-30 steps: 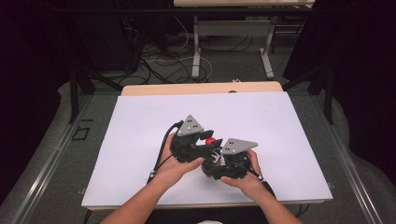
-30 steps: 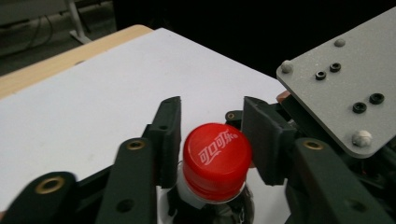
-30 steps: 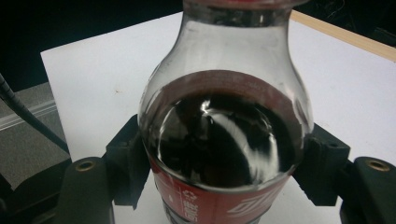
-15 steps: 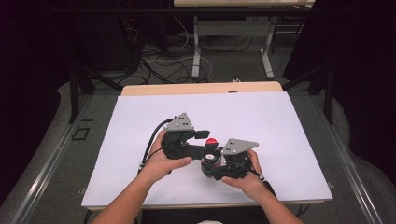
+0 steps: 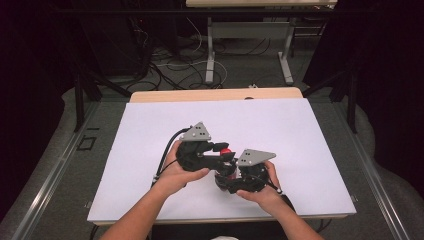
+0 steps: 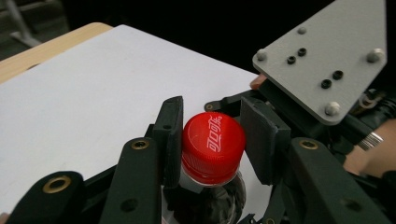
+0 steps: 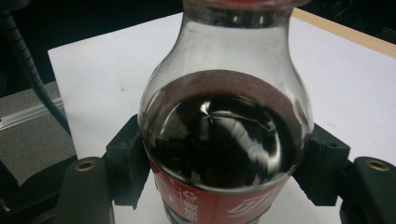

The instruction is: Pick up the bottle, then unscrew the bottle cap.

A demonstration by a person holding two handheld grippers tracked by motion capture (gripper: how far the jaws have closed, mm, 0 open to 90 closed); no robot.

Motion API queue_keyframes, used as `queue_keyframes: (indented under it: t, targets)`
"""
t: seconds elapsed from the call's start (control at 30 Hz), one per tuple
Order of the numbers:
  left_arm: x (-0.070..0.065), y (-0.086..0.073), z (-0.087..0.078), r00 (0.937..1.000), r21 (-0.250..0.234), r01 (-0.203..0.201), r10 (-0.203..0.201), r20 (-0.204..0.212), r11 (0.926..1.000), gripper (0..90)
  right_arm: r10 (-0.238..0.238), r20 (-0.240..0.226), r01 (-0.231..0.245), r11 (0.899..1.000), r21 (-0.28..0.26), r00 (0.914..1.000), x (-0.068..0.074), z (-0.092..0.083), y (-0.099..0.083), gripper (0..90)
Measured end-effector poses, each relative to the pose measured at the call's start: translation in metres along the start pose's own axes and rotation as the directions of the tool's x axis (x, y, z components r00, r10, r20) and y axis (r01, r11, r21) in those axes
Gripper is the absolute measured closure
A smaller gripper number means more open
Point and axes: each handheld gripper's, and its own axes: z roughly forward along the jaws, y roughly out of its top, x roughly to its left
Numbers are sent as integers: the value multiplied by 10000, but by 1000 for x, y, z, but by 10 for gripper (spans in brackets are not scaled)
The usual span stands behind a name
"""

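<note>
Cola bottle (image 7: 223,140) stood near the table's (image 5: 150,130) front edge. Right gripper (image 5: 235,181) clamped its body to stop rotation. Left gripper's (image 6: 212,140) jaws, having just closed, pinched the red cap (image 6: 213,147) directly above, likely ready to twist it.

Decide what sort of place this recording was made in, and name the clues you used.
Probably a lab or workshop set up for recording, not a home: a white-topped table under dark surroundings, loose cables on the floor behind, and metal desk legs.

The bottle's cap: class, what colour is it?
Red with white lettering; the cap shows best in the left gripper view.
</note>
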Motion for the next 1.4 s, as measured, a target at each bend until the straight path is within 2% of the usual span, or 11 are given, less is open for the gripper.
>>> queue_keyframes:
  t: [0.17,0.23,0.33,0.6,0.67,0.73,0.93,1.03,1.17,1.3,1.4]
  targets:
    - [-14,3,7,9921,-167,318,-336,-1211,9994,617,183,279,-183,9998,-2,9994,-2,-1,-1,301]
    - [-17,5,9,9876,-118,522,-533,-1474,9986,617,303,383,-301,9995,-56,9988,-3,-1,-1,301]
    - [-18,7,13,9839,-161,488,-508,-1712,9987,614,345,416,-340,9993,-121,9985,-6,-2,-1,302]
    - [-6,6,4,9986,-69,257,-260,-470,9996,491,276,230,-276,9996,11,9994,-7,-3,-1,302]
    - [-3,5,1,9999,40,-28,28,-164,10000,468,220,228,-216,9996,-162,9995,-6,-2,-1,301]
    - [0,4,-2,9994,55,-337,336,66,9994,454,180,92,-179,9998,-101,9998,-5,-1,-1,301]
    - [13,2,-3,9904,89,-474,458,1303,9988,450,17,-321,-19,10000,-47,9995,-2,-1,0,301]
    - [17,1,1,9911,235,-359,326,1288,9991,524,-100,-376,94,9998,-165,9992,0,0,0,301]
    - [17,0,4,9865,230,-266,225,1620,9994,602,-105,-375,101,9999,-108,9992,1,0,0,301]
    - [12,0,6,9937,159,-203,184,1102,9997,608,-103,-227,101,9999,-88,9997,0,0,0,301]
    - [2,0,8,9999,-26,38,-38,93,10000,610,-20,-14,20,9999,-131,10000,-2,1,-1,301]
